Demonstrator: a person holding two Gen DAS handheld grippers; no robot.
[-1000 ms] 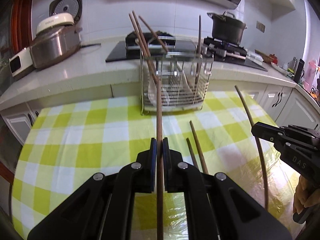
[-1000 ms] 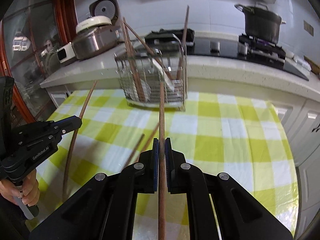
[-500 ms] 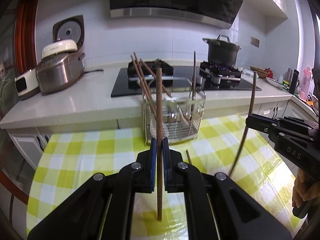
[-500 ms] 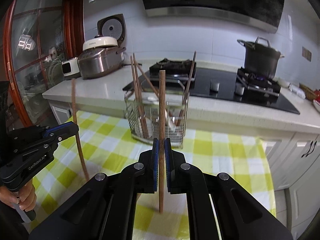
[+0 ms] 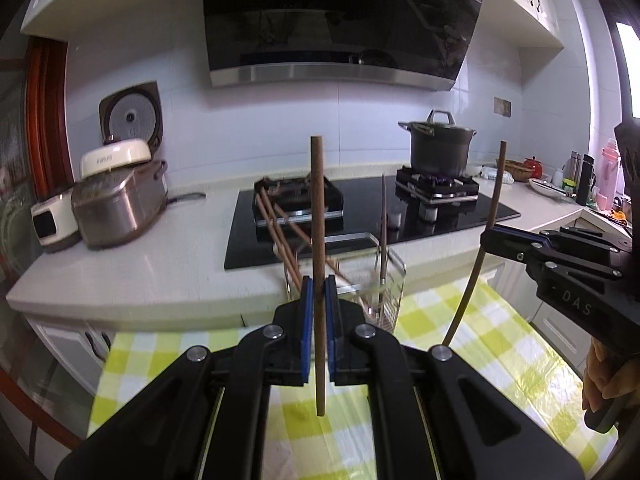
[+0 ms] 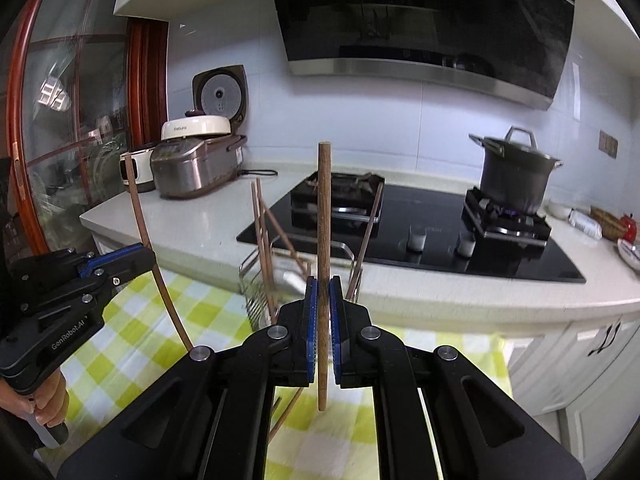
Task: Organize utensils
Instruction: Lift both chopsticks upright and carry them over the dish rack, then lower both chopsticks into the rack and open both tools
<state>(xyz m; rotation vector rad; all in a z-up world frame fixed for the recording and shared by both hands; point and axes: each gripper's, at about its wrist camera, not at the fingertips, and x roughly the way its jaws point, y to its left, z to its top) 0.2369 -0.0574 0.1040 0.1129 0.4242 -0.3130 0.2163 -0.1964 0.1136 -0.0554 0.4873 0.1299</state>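
Observation:
My left gripper (image 5: pixel 319 292) is shut on a brown wooden chopstick (image 5: pixel 317 208), held upright above the table. My right gripper (image 6: pixel 323 292) is shut on another wooden chopstick (image 6: pixel 324 216), also upright. A wire utensil rack (image 5: pixel 384 280) stands on the checked tablecloth just beyond both grippers and holds several chopsticks (image 5: pixel 280 220); it also shows in the right wrist view (image 6: pixel 256 292). Each gripper shows in the other's view: the right one (image 5: pixel 490 236) at right, the left one (image 6: pixel 150 258) at left. A loose chopstick (image 6: pixel 286 412) lies on the cloth below my right gripper.
A yellow-and-white checked tablecloth (image 5: pixel 500 344) covers the table. Behind it runs a white counter (image 5: pixel 160 264) with rice cookers (image 5: pixel 116 204), a black hob (image 5: pixel 440 216) and a dark pot (image 5: pixel 440 148). White cabinets (image 6: pixel 592 360) stand at right.
Both grippers have lifted and tilted their chopsticks from lying flat over the cloth to standing upright, and the views have swung up toward the counter and hood.

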